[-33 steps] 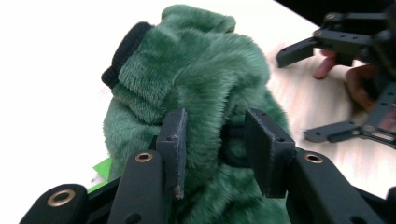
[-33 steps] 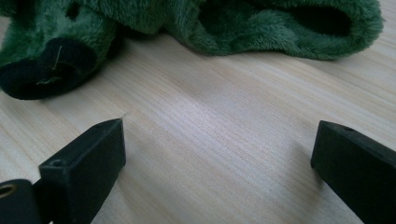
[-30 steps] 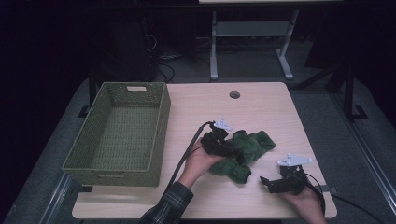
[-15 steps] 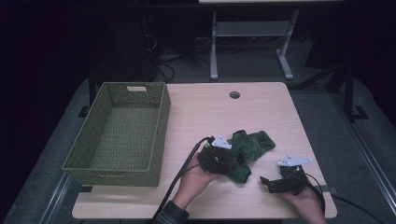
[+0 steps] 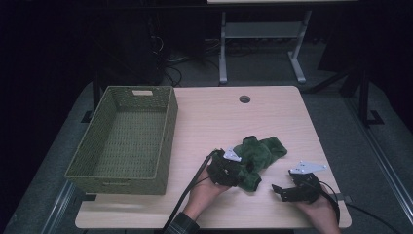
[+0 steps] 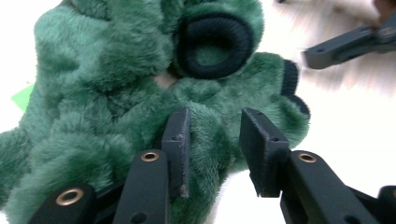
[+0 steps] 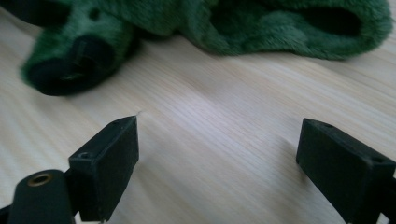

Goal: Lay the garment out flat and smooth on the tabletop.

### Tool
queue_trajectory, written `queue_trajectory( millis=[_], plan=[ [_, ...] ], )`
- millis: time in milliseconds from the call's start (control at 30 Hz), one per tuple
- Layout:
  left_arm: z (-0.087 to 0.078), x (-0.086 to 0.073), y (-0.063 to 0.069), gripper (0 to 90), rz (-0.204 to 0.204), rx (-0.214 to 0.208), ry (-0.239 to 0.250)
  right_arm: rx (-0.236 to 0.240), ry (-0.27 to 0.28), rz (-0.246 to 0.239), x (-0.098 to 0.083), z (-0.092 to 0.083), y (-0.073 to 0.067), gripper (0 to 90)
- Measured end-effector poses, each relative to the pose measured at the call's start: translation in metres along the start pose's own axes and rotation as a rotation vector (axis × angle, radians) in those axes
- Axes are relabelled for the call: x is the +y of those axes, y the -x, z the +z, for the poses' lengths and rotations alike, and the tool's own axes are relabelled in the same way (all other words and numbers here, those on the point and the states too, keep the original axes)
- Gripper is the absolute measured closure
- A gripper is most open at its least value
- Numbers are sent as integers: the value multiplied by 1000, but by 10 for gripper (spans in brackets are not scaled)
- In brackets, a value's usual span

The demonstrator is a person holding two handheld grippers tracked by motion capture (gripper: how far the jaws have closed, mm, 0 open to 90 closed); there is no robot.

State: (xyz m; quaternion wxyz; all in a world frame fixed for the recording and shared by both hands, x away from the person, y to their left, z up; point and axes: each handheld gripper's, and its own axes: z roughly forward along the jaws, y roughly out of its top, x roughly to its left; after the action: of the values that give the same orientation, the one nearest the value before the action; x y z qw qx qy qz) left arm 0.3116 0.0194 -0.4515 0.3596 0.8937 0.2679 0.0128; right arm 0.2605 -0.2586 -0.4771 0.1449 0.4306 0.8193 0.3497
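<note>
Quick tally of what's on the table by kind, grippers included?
Woven green basket: 1
Green plush toy: 1
Handheld grippers: 2, left gripper at the plush, right gripper beside it with jaws apart over bare wood
Total: 4

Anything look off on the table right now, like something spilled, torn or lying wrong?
Nothing stands out. The green plush garment lies crumpled in a heap on the table, with no visible tear. The woven basket sits upright and square at the table's left. No spill shows.
</note>
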Motion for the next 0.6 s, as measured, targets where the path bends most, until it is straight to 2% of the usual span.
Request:
queue_trajectory(
  millis=[67, 100, 133, 233, 267, 300, 333, 400, 433, 600],
  plan=[
    [1, 0, 0, 682, -11, 7, 5, 9, 8, 1, 0, -1, -1, 131],
    [2, -1, -1, 699, -7, 13, 4, 37, 18, 6, 2, -2, -4, 139],
    [2, -3, -3, 713, 5, 18, 1, 50, 21, -3, 3, -3, -6, 139],
    [3, -3, -3, 782, -9, 21, 8, 75, 26, -15, 4, -3, -12, 140],
    [3, -3, -4, 782, -8, 23, 4, 93, 25, -18, 5, -2, -16, 140],
    [3, -3, -4, 821, -1, 22, 0, 124, 31, -38, 7, -1, -22, 140],
    [3, -3, -4, 821, -5, 18, -2, 124, 31, -38, 7, -1, -22, 140],
    [1, -3, -5, 837, 4, 13, -9, 164, 32, -49, 11, 4, -31, 141],
    [0, -2, -6, 839, -20, -5, 3, 174, 29, -50, 12, 6, -34, 143],
    [-7, 0, -6, 840, -43, -35, 32, 201, 33, -62, 19, 13, -43, 190]
  ],
)
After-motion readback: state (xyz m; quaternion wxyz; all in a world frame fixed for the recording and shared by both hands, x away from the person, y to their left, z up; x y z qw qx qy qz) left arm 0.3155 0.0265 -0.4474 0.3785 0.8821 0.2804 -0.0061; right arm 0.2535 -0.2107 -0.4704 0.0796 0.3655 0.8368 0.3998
